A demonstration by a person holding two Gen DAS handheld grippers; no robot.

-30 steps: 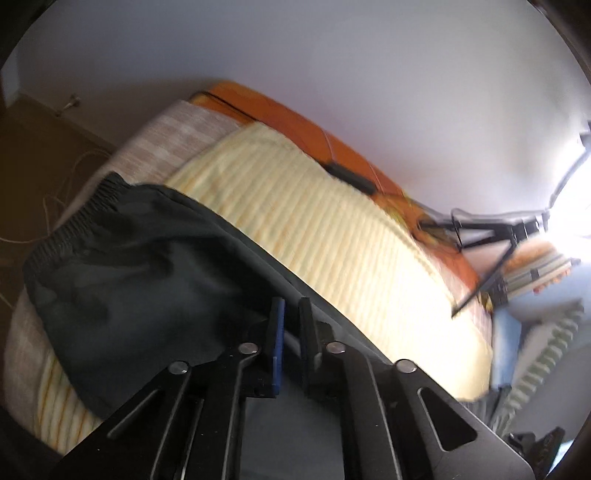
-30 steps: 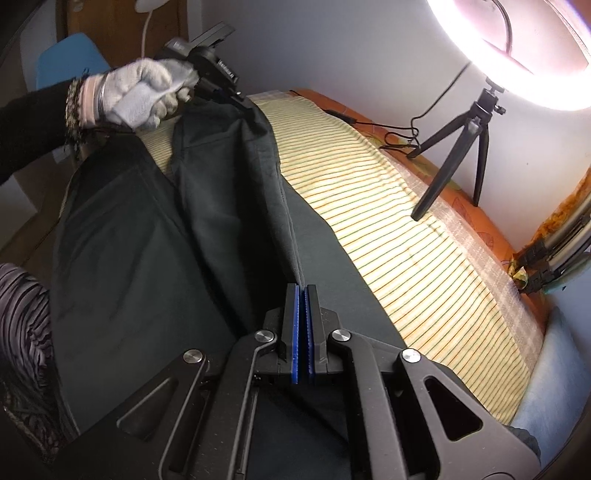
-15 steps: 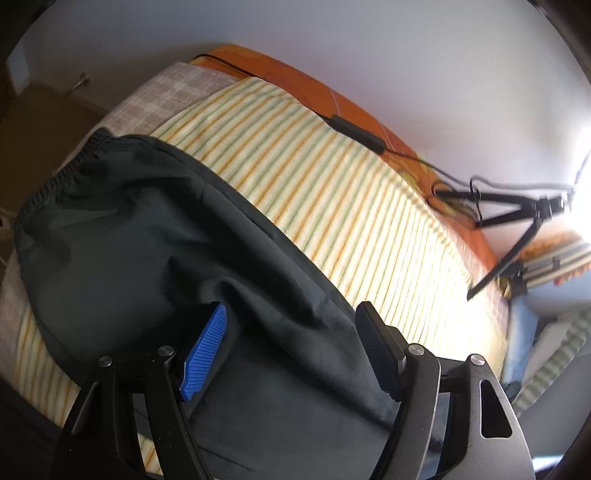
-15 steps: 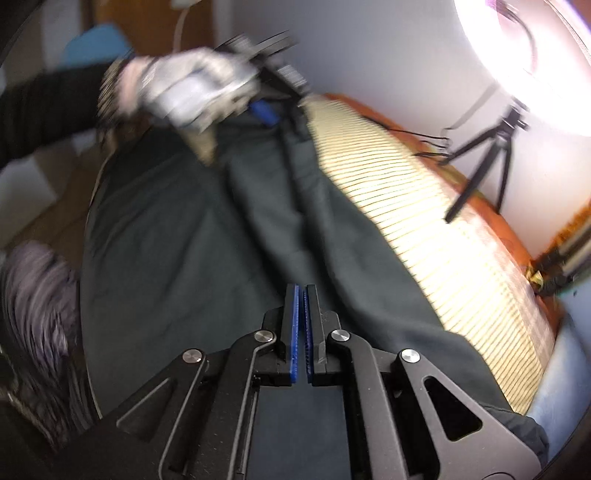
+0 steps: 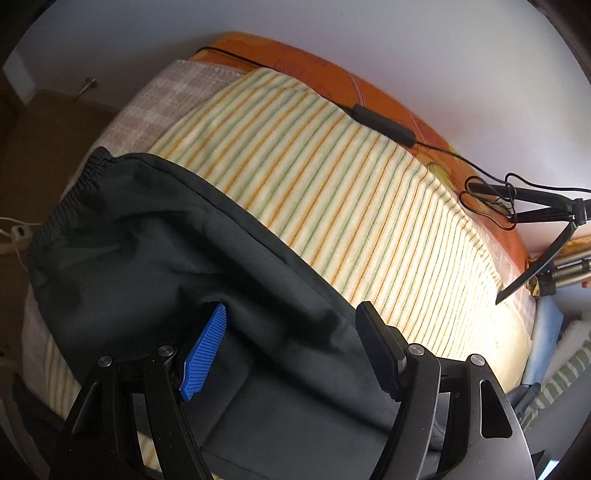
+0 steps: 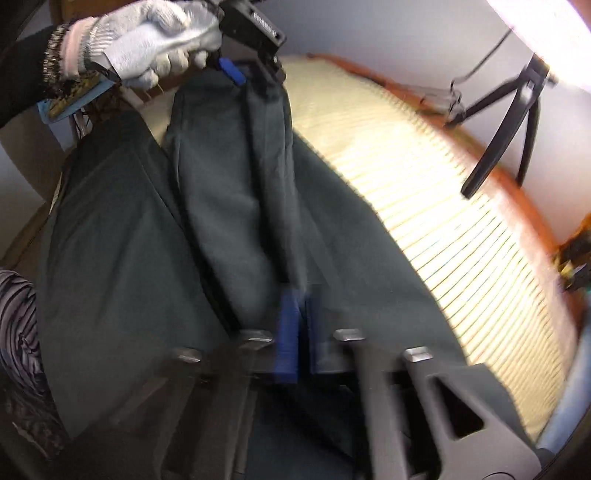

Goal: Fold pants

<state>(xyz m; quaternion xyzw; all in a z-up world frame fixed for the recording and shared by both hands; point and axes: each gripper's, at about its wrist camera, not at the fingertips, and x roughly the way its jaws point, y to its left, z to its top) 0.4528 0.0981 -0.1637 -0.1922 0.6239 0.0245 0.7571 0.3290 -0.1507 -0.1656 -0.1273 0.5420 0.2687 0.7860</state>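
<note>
Dark pants (image 5: 155,251) lie on a striped yellow blanket (image 5: 351,192), elastic waistband (image 5: 70,195) at the left end. My left gripper (image 5: 291,321) is open just above the fabric, a raised fold between its blue pad (image 5: 207,347) and black finger. In the right wrist view the pants (image 6: 229,206) stretch away, with the left gripper (image 6: 255,74) at the far end in a gloved hand. My right gripper (image 6: 299,299) is shut on a fold of the pants; this view is blurred.
A black tripod (image 5: 543,243) stands on the bed's far right, also in the right wrist view (image 6: 509,122). A black cable with an inline box (image 5: 384,125) runs along the orange sheet (image 5: 332,77). A ring light (image 6: 546,33) glares top right. The floor (image 5: 44,147) lies left.
My left gripper opened and let go of the pants, then stayed over them. My right gripper, still shut on the fabric, is moving; its view has shifted and blurred.
</note>
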